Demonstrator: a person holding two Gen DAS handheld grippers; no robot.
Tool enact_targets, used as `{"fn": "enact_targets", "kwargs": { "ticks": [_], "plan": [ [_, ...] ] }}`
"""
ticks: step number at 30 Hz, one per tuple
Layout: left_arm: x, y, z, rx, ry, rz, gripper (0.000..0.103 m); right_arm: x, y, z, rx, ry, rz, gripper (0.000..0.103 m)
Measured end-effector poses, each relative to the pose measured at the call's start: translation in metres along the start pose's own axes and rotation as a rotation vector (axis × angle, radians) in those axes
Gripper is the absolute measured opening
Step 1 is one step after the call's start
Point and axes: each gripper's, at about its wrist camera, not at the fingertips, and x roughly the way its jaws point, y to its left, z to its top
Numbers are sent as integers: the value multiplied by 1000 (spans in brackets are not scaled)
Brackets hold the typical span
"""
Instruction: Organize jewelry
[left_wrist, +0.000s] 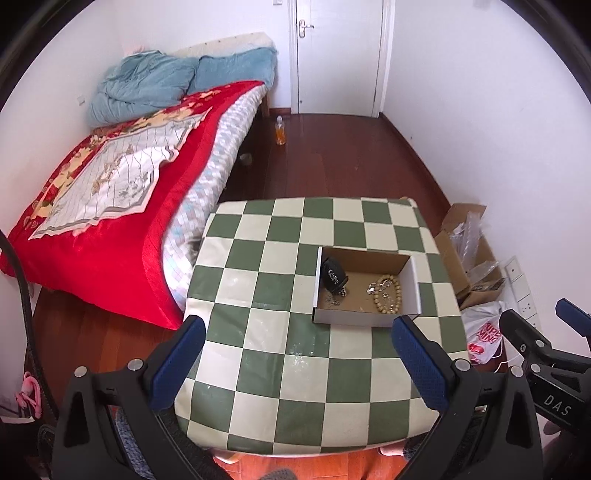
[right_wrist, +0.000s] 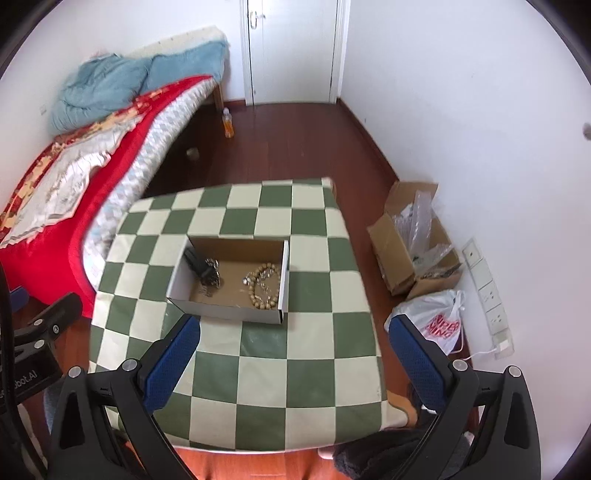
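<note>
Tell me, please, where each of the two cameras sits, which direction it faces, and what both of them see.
Left wrist: on the left gripper, above the near table edge, facing the door; its open blue fingers frame the cardboard box, the right gripper at right.
Right wrist: on the right gripper, facing likewise; open fingers, box left of centre.
Shared: checkered table, box, bed.

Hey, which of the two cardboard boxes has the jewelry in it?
The shallow white-sided box on the checkered table holds beads and chains. The other, a brown box on the floor by the wall, holds plastic wrapping.
</note>
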Motion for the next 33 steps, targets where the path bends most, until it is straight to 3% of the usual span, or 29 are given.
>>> {"fn": "enact_targets", "kwargs": {
  "ticks": [10,17,33],
  "plan": [
    [-44,-1,2,-5,-31,-26,103,-70,-7,4,14,-80,33,103],
    [-57,-2,11,-11,-18,-6,103,-97,-6,11,2,-103,38,103],
    [-38,-4,25,-36,15,26,103,-77,-4,38,-23,-57,13,103]
  ]
}}
